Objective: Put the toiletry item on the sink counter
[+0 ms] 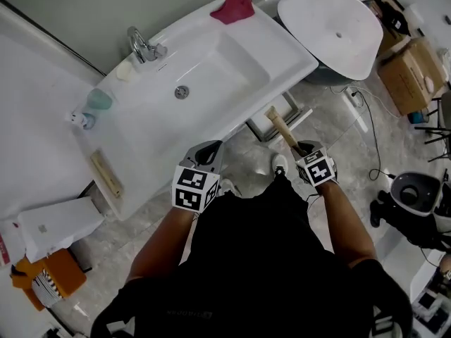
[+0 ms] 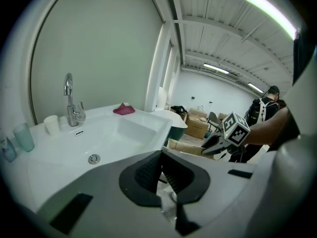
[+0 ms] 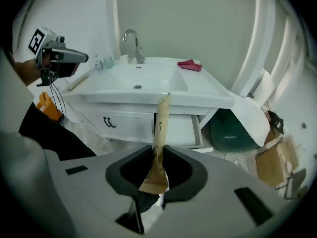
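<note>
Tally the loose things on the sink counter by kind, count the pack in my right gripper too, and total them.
Cups: 2, white cup and teal cup
Cloths: 1, red cloth
Bottles: 1, small bottle
Tan packs: 2, counter pack and held pack in the right gripper
Total: 6

The lower end of the tan toiletry item (image 3: 160, 128) is covered by the jaws of the right hand-held gripper (image 3: 157, 157), and the dark print on its wrapper is too small to be read. In the head view the person's legs are hidden beneath the black shirt (image 1: 268, 259), and a black-and-white device (image 1: 416, 206) on the floor is cut off by the right edge. A small object (image 1: 81, 120) at the left end of the counter (image 1: 282, 48) cannot be identified.
</note>
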Demonstrator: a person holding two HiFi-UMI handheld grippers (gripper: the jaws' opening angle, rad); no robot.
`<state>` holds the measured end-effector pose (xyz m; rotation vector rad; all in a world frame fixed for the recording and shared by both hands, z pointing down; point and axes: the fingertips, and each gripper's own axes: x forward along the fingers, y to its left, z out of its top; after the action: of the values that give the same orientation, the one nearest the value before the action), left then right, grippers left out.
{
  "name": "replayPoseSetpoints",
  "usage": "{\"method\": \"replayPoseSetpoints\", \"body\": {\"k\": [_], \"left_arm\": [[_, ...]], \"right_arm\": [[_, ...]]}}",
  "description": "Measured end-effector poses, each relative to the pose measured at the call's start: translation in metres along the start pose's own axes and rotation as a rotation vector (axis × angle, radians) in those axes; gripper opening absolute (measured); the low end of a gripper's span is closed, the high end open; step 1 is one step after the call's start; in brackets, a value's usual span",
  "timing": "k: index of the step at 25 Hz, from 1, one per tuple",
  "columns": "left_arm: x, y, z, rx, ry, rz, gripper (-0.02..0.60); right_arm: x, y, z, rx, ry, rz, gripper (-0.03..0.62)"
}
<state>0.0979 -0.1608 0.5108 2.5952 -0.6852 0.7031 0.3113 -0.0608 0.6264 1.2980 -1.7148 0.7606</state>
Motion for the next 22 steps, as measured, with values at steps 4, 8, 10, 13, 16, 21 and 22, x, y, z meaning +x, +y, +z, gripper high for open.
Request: {"method": "replayPoseSetpoints", "body": {"k": [4,8,10,13,16,21,22], "left_arm": [[0.01,0.008,-0.001,-0.057,-0.006,0.077,0.005],[0.023,0.007,-0.002,-0.19,-0.022,0.192,0.005],[0.031,0.004,0.0,-0.236,-0.028,0.239,0.006],[0.044,-0.005,0.002,-0.263,-0.024,0.302,0.005],[0.055,-0.008,0.003,-0.298,-0.03,0.38,0.005],[0.057,-0.01,-0.005,-0.376,-0.028,0.506,0.005],[0.058,-0.012,-0.006,-0.384,-0.026,0.525,0.006]], "right_arm": [[0.03,-0.03,-0.002,-0.195,0.087,0.018,0.069],[0.071,-0.066,-0.01,-0.434,0.186,0.07,0.069],[0.091,-0.083,-0.013,-0.551,0.221,0.086,0.067],[0.115,-0.101,-0.011,-0.694,0.238,0.123,0.067],[0.135,-0.116,-0.005,-0.82,0.232,0.156,0.067],[0.174,-0.123,0.005,-0.98,0.183,0.205,0.067],[0.181,-0.123,0.007,-1.002,0.171,0.215,0.067]]}}
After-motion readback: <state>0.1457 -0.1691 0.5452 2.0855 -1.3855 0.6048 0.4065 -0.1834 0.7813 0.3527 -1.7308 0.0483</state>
